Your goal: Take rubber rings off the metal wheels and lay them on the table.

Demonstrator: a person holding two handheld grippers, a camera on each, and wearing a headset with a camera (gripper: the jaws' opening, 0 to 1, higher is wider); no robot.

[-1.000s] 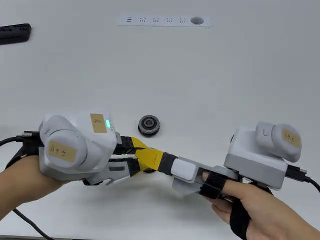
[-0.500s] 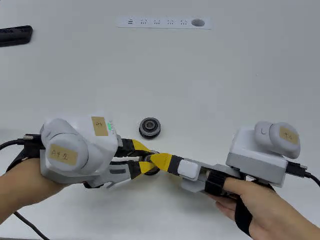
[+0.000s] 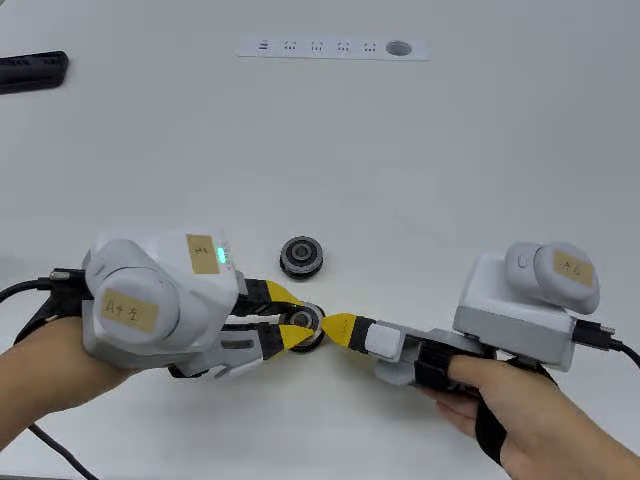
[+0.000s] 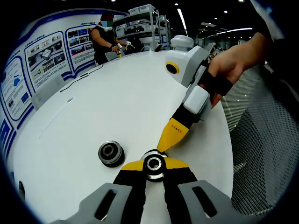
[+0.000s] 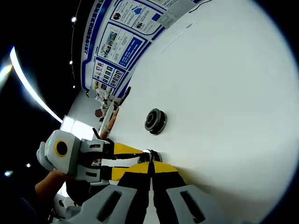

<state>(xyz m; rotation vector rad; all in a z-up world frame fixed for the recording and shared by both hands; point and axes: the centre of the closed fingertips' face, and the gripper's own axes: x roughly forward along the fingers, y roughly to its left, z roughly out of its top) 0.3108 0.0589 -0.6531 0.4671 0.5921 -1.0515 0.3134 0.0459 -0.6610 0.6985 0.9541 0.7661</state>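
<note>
Pinching one metal wheel (image 3: 303, 325) across its rim, my left claw (image 4: 154, 165) was closed on it, yellow tips on opposite sides. It was low over the surface (image 3: 450, 170) or resting on it; couldn't tell which. My right claw (image 3: 340, 329) had its jaws pressed together w/ nothing I could make out between them. Its point sat at the wheel's edge, and in the left gripper view it looked to be against the rim. A 2nd wheel (image 3: 299, 254) lay flat on the surface just beyond, apart from both claws, w/ its dark band on.

Handling, my guess:
- **Wheel:** stiff, dense for its size, smooth metal. My left tips bore on the rubber, so the hold was prob grippy enough, but that also pinned the band at two spots.
- **Rubber ring (image 4: 147, 157):** soft, stretchy, light. It likely sits in a groove, so it'd resist, then snap free.
- **Best hold:** nip a thin bite of band on the exposed arc btwn my left tips, then roll it sideways over the lip.
- **Risks:** the wheel twisting out of the left claw, or the ring flicking off across the surface.
</note>
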